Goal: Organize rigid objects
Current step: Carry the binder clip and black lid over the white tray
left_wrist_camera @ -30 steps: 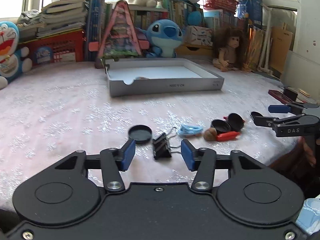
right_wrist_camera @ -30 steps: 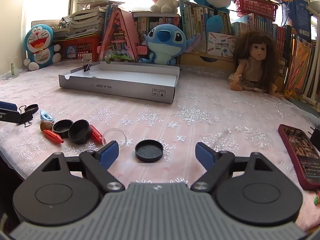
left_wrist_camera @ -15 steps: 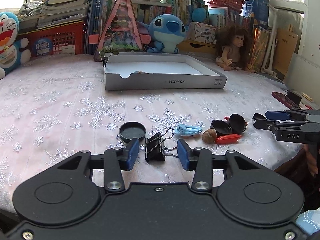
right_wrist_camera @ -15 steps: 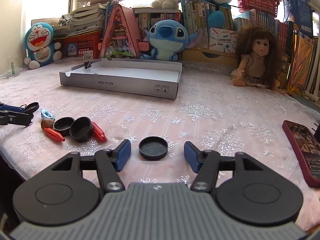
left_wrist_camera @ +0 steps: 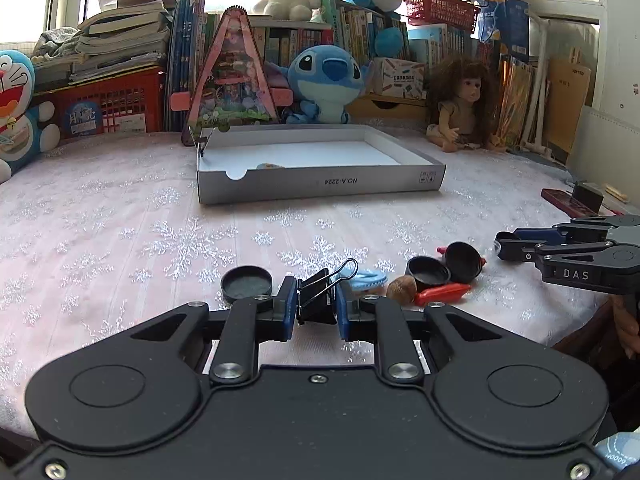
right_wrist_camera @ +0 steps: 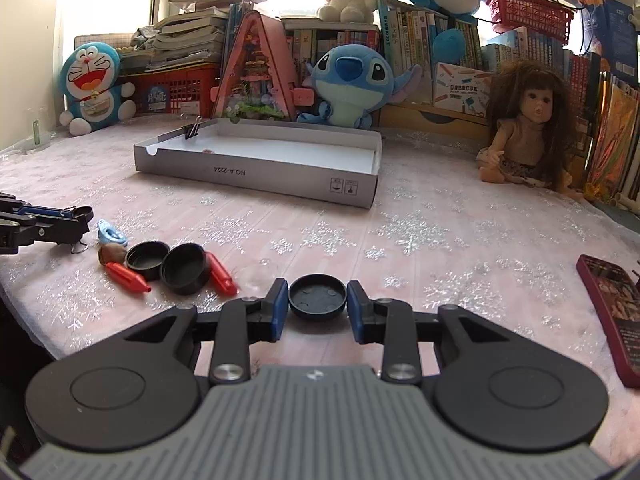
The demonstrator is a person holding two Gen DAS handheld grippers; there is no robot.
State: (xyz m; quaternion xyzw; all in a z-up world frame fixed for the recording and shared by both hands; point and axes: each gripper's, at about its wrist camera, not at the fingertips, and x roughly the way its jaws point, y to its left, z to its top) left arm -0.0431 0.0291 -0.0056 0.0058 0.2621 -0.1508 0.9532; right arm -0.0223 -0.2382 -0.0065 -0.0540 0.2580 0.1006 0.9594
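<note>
My left gripper (left_wrist_camera: 317,307) is shut on a black binder clip (left_wrist_camera: 318,300) low over the pink cloth. My right gripper (right_wrist_camera: 317,306) is shut on a black round lid (right_wrist_camera: 317,297). In the left wrist view another black lid (left_wrist_camera: 246,283) lies just left of the clip. A blue clip (left_wrist_camera: 368,279), a brown nut (left_wrist_camera: 401,288), two black caps (left_wrist_camera: 444,268) and red pieces (left_wrist_camera: 440,293) lie to its right. The grey shallow box (left_wrist_camera: 320,186) stands further back, with a binder clip (right_wrist_camera: 192,131) on its rim. The right gripper shows at the right of the left wrist view (left_wrist_camera: 520,246).
Plush toys, books, a red crate and a doll (right_wrist_camera: 524,124) line the back edge. A dark red phone (right_wrist_camera: 612,304) lies at the right on the cloth. A clear dome (right_wrist_camera: 256,272) lies beside the red pieces. The table's front edge is close below both grippers.
Both grippers went from open to shut: the left one closed on the binder clip, the right one closed on the black lid. Both moved slightly forward.
</note>
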